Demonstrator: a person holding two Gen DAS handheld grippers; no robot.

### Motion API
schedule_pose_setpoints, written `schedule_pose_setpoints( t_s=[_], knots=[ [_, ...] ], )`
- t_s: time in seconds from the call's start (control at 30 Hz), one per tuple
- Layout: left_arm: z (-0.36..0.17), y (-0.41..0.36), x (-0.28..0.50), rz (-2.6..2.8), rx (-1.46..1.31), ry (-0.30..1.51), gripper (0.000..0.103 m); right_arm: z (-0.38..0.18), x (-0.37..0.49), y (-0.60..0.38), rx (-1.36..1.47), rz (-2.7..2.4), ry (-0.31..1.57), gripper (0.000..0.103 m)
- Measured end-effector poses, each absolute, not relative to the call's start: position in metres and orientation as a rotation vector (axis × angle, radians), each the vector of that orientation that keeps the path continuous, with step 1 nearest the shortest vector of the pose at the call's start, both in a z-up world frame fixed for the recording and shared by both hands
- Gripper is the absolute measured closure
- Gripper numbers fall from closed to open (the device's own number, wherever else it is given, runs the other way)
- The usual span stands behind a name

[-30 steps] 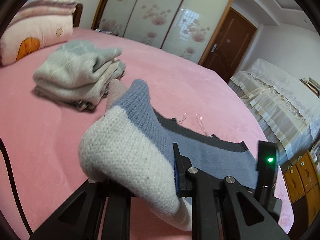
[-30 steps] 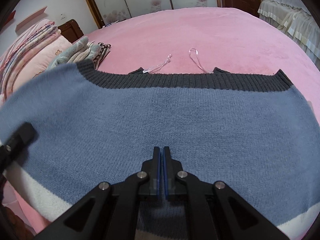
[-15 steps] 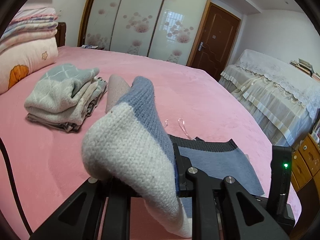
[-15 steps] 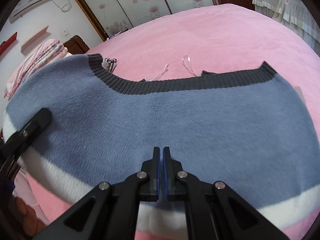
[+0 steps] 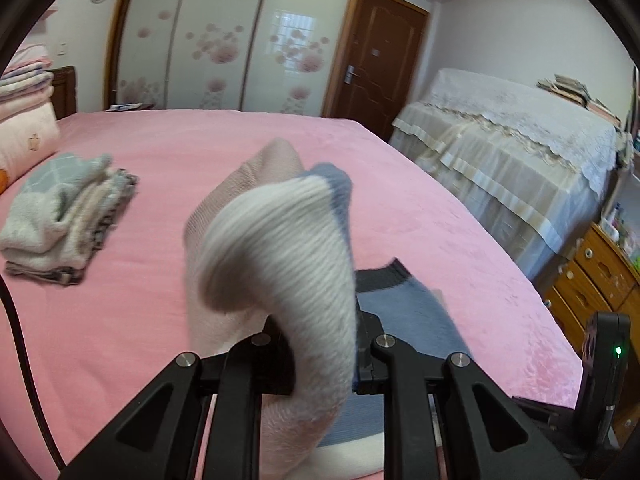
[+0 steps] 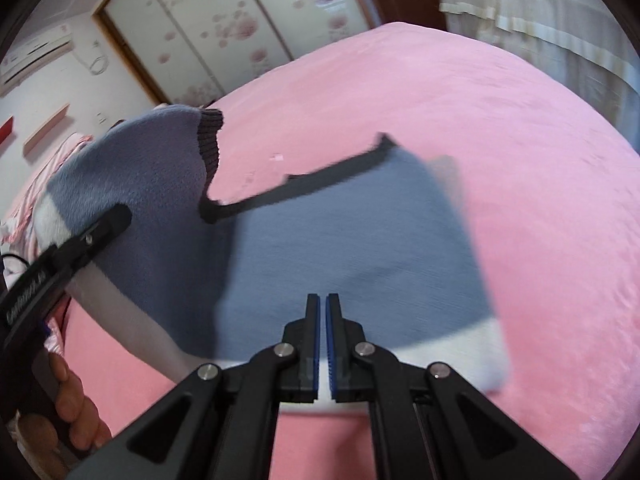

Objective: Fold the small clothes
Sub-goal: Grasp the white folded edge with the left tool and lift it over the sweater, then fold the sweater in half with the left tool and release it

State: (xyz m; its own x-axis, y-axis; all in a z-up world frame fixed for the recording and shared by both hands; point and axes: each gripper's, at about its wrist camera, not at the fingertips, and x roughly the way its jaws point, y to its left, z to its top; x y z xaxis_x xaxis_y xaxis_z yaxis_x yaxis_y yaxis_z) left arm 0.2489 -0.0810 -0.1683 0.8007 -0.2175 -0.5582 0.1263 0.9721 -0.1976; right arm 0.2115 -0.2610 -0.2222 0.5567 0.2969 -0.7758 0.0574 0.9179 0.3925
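A small knit sweater (image 6: 360, 248), blue with a white hem and a dark ribbed neckline, hangs over the pink bed (image 6: 480, 112). My right gripper (image 6: 323, 308) is shut on the white hem at its near edge. In the left wrist view a bunched white and blue fold of the sweater (image 5: 280, 248) bulges up between the fingers of my left gripper (image 5: 322, 348), which is shut on it. In the right wrist view the left gripper's finger (image 6: 100, 232) holds the sweater's left half raised and doubled toward the middle, and a hand (image 6: 76, 412) grips its handle.
A stack of folded clothes (image 5: 60, 216) lies on the bed at the left, with piled bedding (image 5: 24, 120) behind it. A black cable (image 5: 20, 340) runs along the left edge. Lace-covered furniture (image 5: 520, 152) and wooden drawers (image 5: 600, 280) stand beyond the bed's right side.
Both grippers have risen and swung across the bed with the sweater. Its left half, flat and spread a second ago, now stands raised and folded in toward the middle.
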Motion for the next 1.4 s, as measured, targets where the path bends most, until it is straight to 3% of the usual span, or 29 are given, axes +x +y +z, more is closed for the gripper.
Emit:
schedule_pose_setpoints(
  t_s=[0.3,1.0,1.03,1.13,1.27,1.4],
  knots=[
    [-0.201,-0.163,0.254,-0.275,-0.048,0.704,0.087,-0.232,0.185,-0.306,0.476,0.075,0.977,0.1],
    [-0.238,-0.225,0.25,-0.312,0.206,0.776,0.084,-0.228,0.167,-0.34,0.463,0.024,0.946,0.1],
    [-0.239,-0.226,0.249,-0.316,0.226,0.781,0.077,-0.228,0.167,-0.341,0.457,0.02,0.95,0.1],
    [-0.241,-0.231,0.243,-0.389,0.231,0.813,0.038,-0.229,0.165,-0.342,0.452,0.01,0.958,0.1],
    [-0.233,-0.234,0.226,-0.423,0.267,0.796,0.027,-0.224,0.162,-0.345,0.453,-0.001,0.953,0.1],
    [-0.219,-0.219,0.204,-0.469,0.26,0.798,0.027,-0.212,0.158,-0.347,0.437,-0.001,0.931,0.1]
  ],
)
